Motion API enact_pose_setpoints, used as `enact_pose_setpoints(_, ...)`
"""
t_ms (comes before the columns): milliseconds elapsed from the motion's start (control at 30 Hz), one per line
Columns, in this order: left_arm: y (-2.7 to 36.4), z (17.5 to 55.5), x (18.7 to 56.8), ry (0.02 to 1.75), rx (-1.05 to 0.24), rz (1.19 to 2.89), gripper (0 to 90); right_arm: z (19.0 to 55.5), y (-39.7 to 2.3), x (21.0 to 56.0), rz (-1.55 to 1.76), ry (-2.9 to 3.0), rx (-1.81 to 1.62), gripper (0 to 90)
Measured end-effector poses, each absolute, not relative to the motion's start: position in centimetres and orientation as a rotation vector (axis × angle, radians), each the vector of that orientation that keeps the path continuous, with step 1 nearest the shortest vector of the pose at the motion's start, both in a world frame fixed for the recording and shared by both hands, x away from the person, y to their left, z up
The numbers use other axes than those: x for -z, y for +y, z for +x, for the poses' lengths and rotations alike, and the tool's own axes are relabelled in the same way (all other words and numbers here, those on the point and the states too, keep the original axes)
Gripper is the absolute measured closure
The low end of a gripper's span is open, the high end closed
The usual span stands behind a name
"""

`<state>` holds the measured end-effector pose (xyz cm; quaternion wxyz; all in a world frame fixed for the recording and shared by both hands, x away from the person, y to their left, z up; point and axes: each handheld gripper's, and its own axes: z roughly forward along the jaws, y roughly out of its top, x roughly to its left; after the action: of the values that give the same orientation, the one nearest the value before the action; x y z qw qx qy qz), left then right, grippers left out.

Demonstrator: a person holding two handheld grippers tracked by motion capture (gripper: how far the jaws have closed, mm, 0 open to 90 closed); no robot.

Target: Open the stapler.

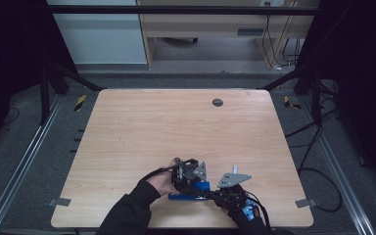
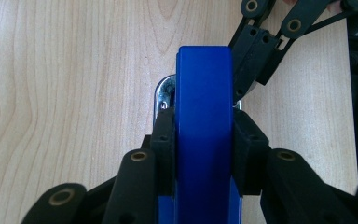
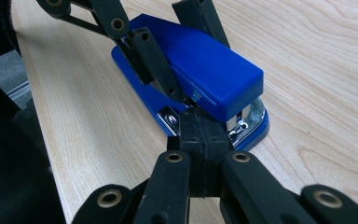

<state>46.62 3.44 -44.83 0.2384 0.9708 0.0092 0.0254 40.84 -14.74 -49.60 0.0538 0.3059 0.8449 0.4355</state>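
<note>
One blue stapler (image 3: 200,70), two tools: left tool (image 2: 204,140), right tool (image 3: 204,140).

We look down on a light wooden table (image 1: 176,127) with a small dark round cap (image 1: 217,102) near its far edge. At the near edge, a blue stapler (image 1: 191,194) lies flat between our two hands. Our left gripper (image 1: 190,177) comes in from the left and sits over the stapler, while our right gripper (image 1: 214,194) meets its right end. Dark sleeves (image 1: 127,213) rise from the near side, and cables (image 1: 318,181) trail on the floor at right
</note>
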Motion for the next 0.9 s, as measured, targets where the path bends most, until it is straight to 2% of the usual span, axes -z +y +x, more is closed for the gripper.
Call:
enact_pose_setpoints(500,3.80,46.50,45.09,0.032,-0.071,2.635,65.8,40.82,-14.67,49.59,0.934,2.569,-1.319,90.0)
enact_pose_setpoints(900,3.16,46.74,44.88,-0.007,-0.080,2.703,64.6,40.65,-14.47,49.33,0.881,2.564,-1.263,90.0)
